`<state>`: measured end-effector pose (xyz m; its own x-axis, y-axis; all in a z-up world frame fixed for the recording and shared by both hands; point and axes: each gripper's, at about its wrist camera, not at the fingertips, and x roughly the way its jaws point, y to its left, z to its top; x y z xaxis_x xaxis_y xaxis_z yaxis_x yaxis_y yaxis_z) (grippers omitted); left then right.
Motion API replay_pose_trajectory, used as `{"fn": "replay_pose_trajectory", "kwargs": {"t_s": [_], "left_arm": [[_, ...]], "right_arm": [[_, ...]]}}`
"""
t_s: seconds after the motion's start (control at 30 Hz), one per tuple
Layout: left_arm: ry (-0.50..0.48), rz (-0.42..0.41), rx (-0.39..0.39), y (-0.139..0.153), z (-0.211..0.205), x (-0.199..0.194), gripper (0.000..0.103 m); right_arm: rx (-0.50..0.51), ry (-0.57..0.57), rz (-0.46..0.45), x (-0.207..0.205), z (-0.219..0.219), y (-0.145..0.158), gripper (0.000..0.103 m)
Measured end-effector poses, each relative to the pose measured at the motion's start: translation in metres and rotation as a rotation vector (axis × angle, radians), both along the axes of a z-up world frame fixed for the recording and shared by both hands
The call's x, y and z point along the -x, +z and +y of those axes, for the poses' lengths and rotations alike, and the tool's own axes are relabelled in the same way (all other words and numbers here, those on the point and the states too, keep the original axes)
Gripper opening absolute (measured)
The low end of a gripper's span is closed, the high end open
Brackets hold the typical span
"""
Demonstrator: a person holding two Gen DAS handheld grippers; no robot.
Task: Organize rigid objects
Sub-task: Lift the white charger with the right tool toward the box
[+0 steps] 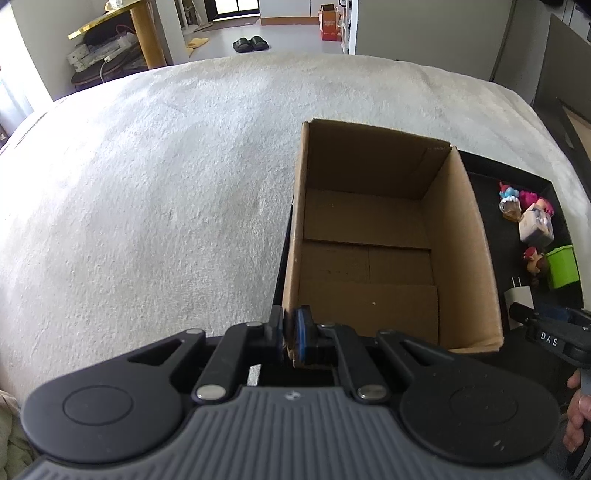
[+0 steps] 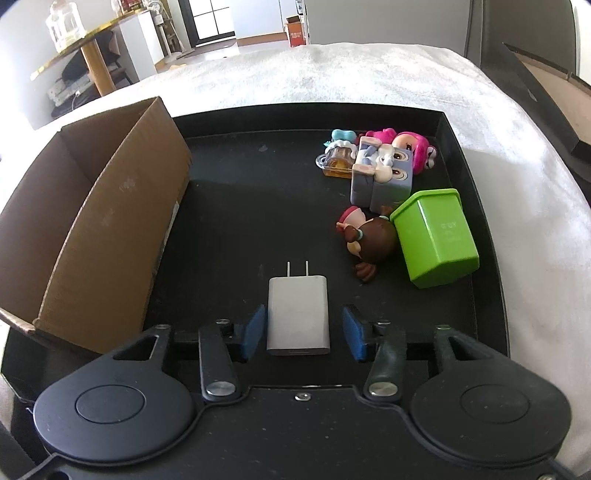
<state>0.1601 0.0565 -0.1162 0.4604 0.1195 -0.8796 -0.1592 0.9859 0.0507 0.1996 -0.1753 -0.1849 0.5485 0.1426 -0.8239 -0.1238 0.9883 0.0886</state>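
Observation:
An open, empty cardboard box [image 1: 369, 258] stands on a black tray [image 2: 258, 206]; it also shows in the right wrist view [image 2: 107, 221]. My left gripper [image 1: 290, 332] is shut on the box's near left wall corner. My right gripper [image 2: 301, 332] is open around a white plug charger [image 2: 298, 317] that lies flat on the tray, prongs pointing away, pads apart from its sides. The charger shows in the left wrist view [image 1: 519, 295]. Right of it lie a green cup [image 2: 436, 236] on its side, a brown doll [image 2: 369, 240], a grey cube toy [image 2: 380, 177], a pink doll [image 2: 413, 144] and a small amber bottle [image 2: 336, 162].
The tray lies on a white fluffy blanket [image 1: 166, 184] over a bed. A dark chair [image 2: 535, 74] stands at the right. A gold-topped table [image 1: 110, 22], slippers [image 1: 250, 44] and an orange box [image 1: 330, 22] are on the floor beyond.

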Motion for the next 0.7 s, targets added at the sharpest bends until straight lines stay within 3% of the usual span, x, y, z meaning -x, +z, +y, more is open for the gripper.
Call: {"fn": "replay_pose_trajectory", "kwargs": {"t_s": [0.3, 0.4, 0.43, 0.7], "left_arm": [[0.052, 0.016, 0.017, -0.0056, 0.0082, -0.0035, 0.01], [0.071, 0.012, 0.019, -0.006, 0.0086, -0.0051, 0.01], [0.072, 0.01, 0.014, -0.0065, 0.0078, -0.0055, 0.01], [0.025, -0.002, -0.025, -0.0053, 0.0007, -0.0045, 0.006]], "right_arm": [[0.036, 0.019, -0.014, -0.0017, 0.0084, -0.0026, 0.058], [0.03, 0.028, 0.007, -0.0015, 0.0078, -0.0076, 0.047], [0.042, 0.031, -0.003, 0.0002, 0.0083, -0.0071, 0.037], [0.012, 0.035, 0.022, 0.0072, 0.0033, -0.0036, 0.036]]}}
